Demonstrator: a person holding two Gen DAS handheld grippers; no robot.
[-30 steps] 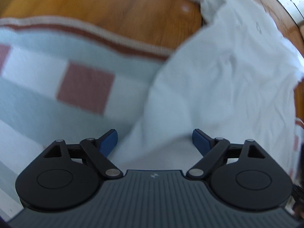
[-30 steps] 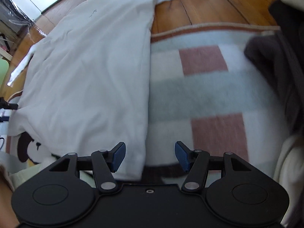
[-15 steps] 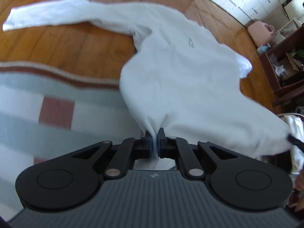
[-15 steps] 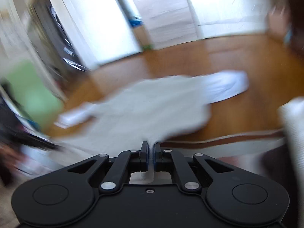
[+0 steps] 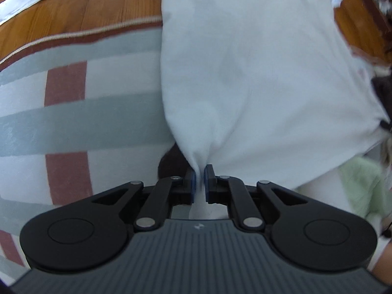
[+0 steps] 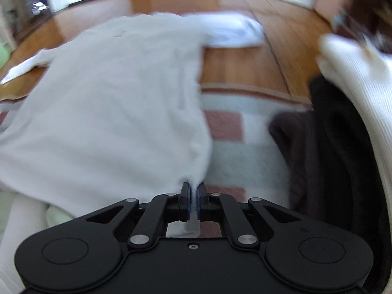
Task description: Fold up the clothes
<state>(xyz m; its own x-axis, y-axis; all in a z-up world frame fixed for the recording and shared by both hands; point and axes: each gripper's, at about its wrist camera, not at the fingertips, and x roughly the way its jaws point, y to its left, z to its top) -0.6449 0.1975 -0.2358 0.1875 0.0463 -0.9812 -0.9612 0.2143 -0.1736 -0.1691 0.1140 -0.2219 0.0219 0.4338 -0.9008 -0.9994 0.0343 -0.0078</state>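
Left gripper (image 5: 200,172): jaws pinching the white shirt (image 5: 257,61) hem.
Right gripper (image 6: 193,191): jaws clamping the shirt's other corner.
Rug (image 5: 73,112): lying underneath.

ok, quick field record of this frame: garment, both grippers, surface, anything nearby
garment: white long-sleeved cotton top, spread over the rug and floor, hem end lifted
left gripper: shut on the top's hem corner
right gripper: shut on the other hem corner
surface: checked grey, white and rust rug on wooden plank floor
nearby: dark brown clothing on the rug, right side

left tongs (image 5: 200,180): black, blue pads | right tongs (image 6: 193,202): black, silver rivets
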